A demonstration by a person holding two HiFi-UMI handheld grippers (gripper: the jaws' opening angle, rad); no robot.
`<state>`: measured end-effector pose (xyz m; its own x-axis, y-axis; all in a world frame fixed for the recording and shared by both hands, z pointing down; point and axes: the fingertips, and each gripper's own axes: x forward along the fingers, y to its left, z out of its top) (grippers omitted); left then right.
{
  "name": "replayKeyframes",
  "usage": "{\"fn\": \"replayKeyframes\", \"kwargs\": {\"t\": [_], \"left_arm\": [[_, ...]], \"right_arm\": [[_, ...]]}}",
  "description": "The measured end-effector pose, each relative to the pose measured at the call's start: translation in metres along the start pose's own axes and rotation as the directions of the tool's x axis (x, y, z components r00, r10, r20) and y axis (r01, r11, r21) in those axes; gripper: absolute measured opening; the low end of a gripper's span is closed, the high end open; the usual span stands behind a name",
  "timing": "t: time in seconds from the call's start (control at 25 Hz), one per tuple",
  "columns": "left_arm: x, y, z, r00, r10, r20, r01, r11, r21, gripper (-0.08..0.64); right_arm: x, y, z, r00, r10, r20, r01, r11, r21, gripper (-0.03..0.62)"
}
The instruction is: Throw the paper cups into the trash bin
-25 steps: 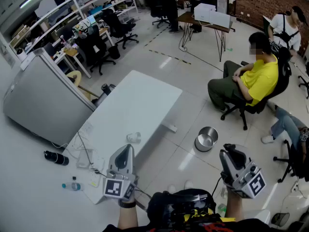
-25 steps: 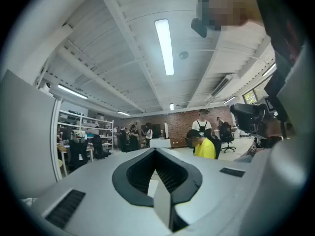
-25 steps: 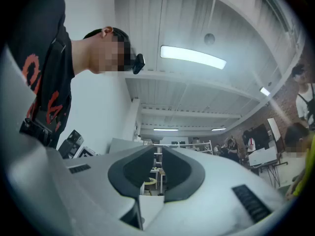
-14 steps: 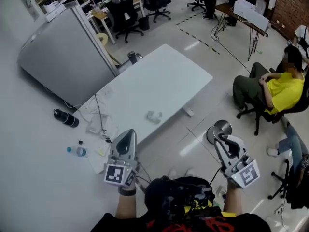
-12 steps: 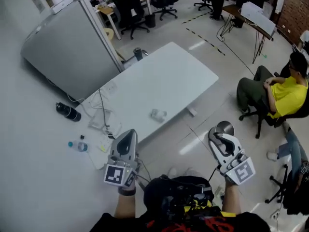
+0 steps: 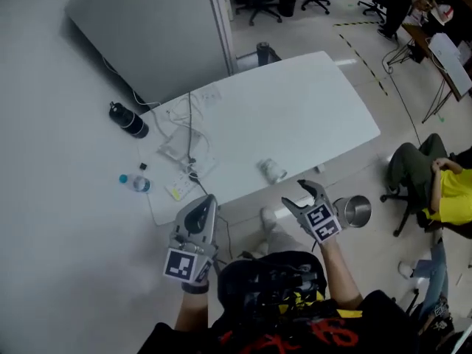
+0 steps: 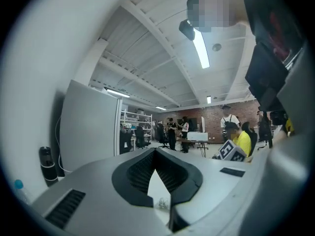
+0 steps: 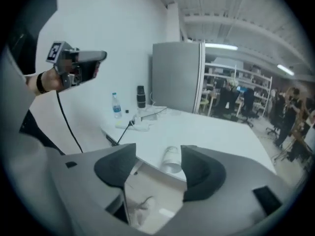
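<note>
One paper cup point(image 6: 272, 170) on its side on table point(image 6: 317, 102), near front edge. One metal trash bin point(image 6: 355, 210) on floor, right of table. Left hand-held gripper point(image 6: 207, 200) clenched, empty. Right hand-held gripper point(image 6: 301, 195): jaws just opening, nothing between, cup just ahead.

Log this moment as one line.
paper cup: lying near table edge | left gripper: shut, empty | right gripper: fingers just opened, empty, facing cup | trash bin: on floor

Head view looks steeply down from above, past left tool point(image 6: 208, 199) and right tool point(image 6: 297, 195), onto the bench point(image 6: 295, 116). Left gripper view faces level, low across the bench top toward the far office. Right gripper view tilts down, close to the bench edge. All three share the bench and the grey partition point(image 6: 155, 28).
</note>
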<state>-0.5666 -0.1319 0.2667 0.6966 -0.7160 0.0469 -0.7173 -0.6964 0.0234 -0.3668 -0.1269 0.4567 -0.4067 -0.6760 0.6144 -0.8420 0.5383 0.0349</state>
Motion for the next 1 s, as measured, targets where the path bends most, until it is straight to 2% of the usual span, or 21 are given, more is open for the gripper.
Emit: {"fn": "replayKeyframes", "kwargs": {"t": [0.08,0.12,0.2,0.32,0.44,0.48,0.52,0.6,0.64,0.8,0.92,1.0], "left_arm": [[0.002,0.016,-0.001,0.998,0.054,0.007,-0.055,0.998,0.009,0.001],[0.003,0.022,0.0,0.997,0.083,0.009,-0.083,0.997,0.001,0.001],[0.004,0.033,-0.001,0.992,0.129,-0.001,-0.129,0.992,-0.01,0.001],[0.01,0.051,-0.002,0.984,0.175,-0.024,-0.175,0.985,0.012,0.001],[0.014,0.065,0.001,0.973,0.23,-0.026,-0.23,0.973,0.002,0.001],[0.015,0.068,0.002,0.969,0.248,-0.025,-0.248,0.969,-0.001,0.001],[0.015,0.071,0.003,0.964,0.263,-0.026,-0.264,0.965,-0.001,0.001],[0.017,0.074,0.003,0.958,0.284,-0.033,-0.284,0.959,0.0,0.001],[0.019,0.074,0.002,0.957,0.289,-0.038,-0.289,0.957,0.0,0.001],[0.038,0.069,0.002,0.958,0.282,-0.045,-0.283,0.959,-0.009,0.0],[0.054,0.063,0.008,0.963,0.268,-0.032,-0.269,0.963,-0.006,0.0],[0.062,0.058,0.013,0.964,0.264,-0.023,-0.265,0.964,-0.002,0.0]], "right_arm": [[0.053,-0.012,-0.021,0.992,0.053,-0.113,-0.049,0.998,0.033,0.331],[0.078,-0.016,-0.032,0.982,0.076,-0.171,-0.071,0.997,0.039,0.331],[0.123,-0.019,-0.045,0.954,0.126,-0.271,-0.114,0.992,0.059,0.331],[0.175,-0.027,-0.042,0.916,0.168,-0.364,-0.146,0.985,0.086,0.33],[0.21,-0.031,-0.053,0.859,0.197,-0.472,-0.179,0.98,0.083,0.322],[0.217,-0.032,-0.059,0.835,0.204,-0.511,-0.191,0.978,0.079,0.268],[0.222,-0.032,-0.063,0.816,0.213,-0.538,-0.201,0.976,0.082,0.259],[0.229,-0.031,-0.062,0.795,0.245,-0.555,-0.223,0.969,0.108,0.264],[0.231,-0.03,-0.064,0.775,0.268,-0.572,-0.238,0.963,0.129,0.264],[0.237,-0.025,-0.073,0.674,0.384,-0.631,-0.288,0.923,0.254,0.302],[0.245,-0.011,-0.078,0.619,0.485,-0.618,-0.311,0.874,0.374,0.33],[0.246,-0.002,-0.077,0.607,0.547,-0.576,-0.342,0.834,0.433,0.308]]}}
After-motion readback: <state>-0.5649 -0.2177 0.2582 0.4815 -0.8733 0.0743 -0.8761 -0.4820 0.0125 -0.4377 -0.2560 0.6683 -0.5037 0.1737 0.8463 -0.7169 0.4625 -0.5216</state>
